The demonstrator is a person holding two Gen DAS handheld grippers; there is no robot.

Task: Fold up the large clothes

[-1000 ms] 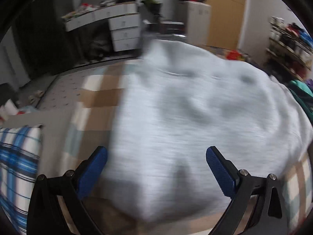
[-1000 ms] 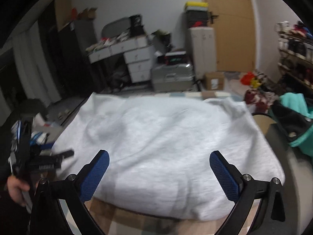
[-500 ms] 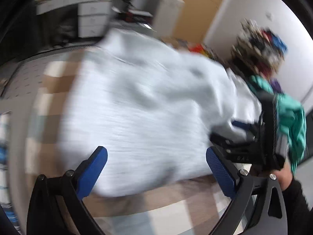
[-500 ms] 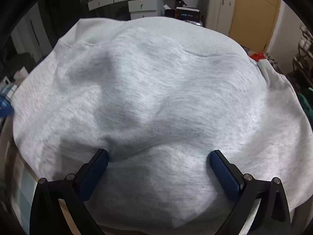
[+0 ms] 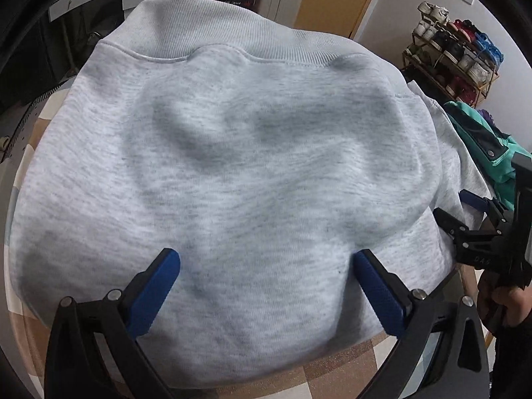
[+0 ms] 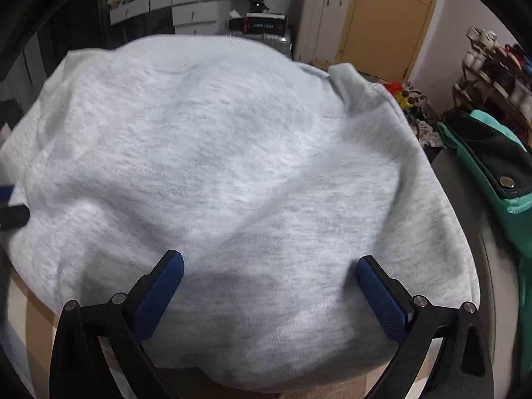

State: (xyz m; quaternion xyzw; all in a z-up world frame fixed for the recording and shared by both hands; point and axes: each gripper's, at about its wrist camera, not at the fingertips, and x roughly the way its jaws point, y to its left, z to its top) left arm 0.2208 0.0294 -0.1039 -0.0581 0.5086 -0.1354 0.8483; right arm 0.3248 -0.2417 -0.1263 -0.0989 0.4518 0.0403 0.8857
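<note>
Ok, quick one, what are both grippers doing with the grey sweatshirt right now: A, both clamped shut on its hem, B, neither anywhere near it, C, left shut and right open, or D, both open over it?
D: the left gripper and the right gripper each show both blue fingers spread wide apart, with the sweatshirt lying between and beyond them.

The surface [image 5: 335, 377] has a cover with a checked pattern in brown, beige and white squares. A light grey sweatshirt [image 5: 232, 166] lies spread directly on it and hides most of it, with its ribbed hem at the far side. At the right edge lies a teal and black garment [image 6: 498, 179].
</note>
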